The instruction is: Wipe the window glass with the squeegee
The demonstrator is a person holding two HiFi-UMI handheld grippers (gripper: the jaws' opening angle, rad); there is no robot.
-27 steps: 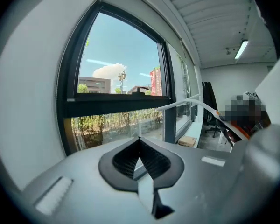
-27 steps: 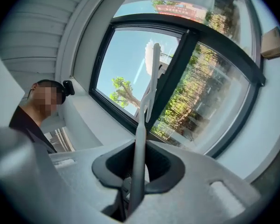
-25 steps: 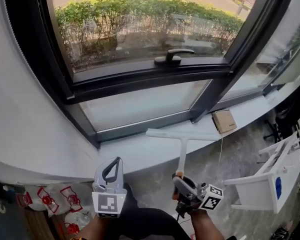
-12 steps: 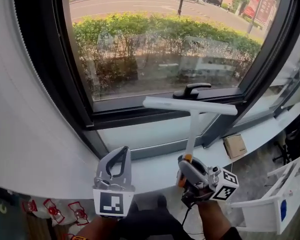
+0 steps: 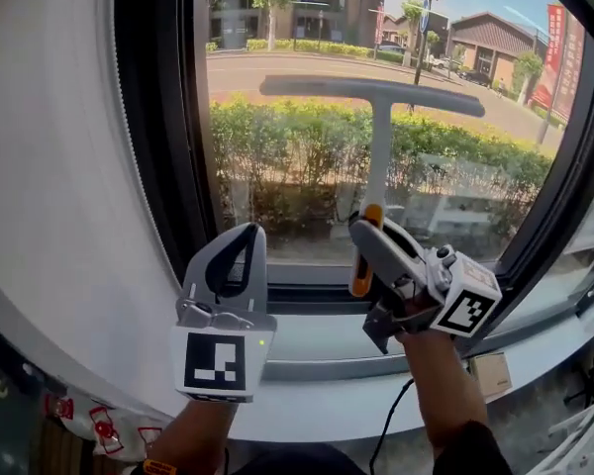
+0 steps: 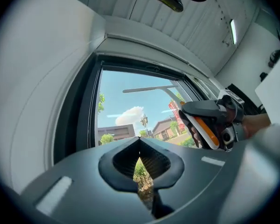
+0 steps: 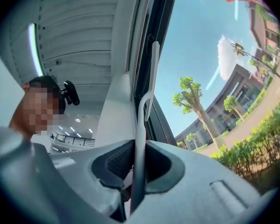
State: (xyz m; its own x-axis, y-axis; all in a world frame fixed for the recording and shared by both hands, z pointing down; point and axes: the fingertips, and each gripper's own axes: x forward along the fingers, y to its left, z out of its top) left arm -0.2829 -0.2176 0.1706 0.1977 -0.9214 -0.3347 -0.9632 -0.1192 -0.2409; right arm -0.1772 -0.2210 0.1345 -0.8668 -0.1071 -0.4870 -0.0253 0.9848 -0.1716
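Before the window glass (image 5: 297, 166), the squeegee (image 5: 380, 146) stands with its handle upright and its blade horizontal across the upper part of the pane. The right gripper (image 5: 368, 228) carries it. Its fingers are clamped on the lower end of the handle (image 7: 140, 139), so the blade lies directly above them along the handle's long axis. Whether the blade edge already presses on the glass cannot be told. The left gripper (image 5: 240, 240) hovers before the lower left of the glass, fingers closed tip to tip with nothing between them. Judged from this, a downward pull along the handle axis comes next, and the right hand is the one placed to make it.
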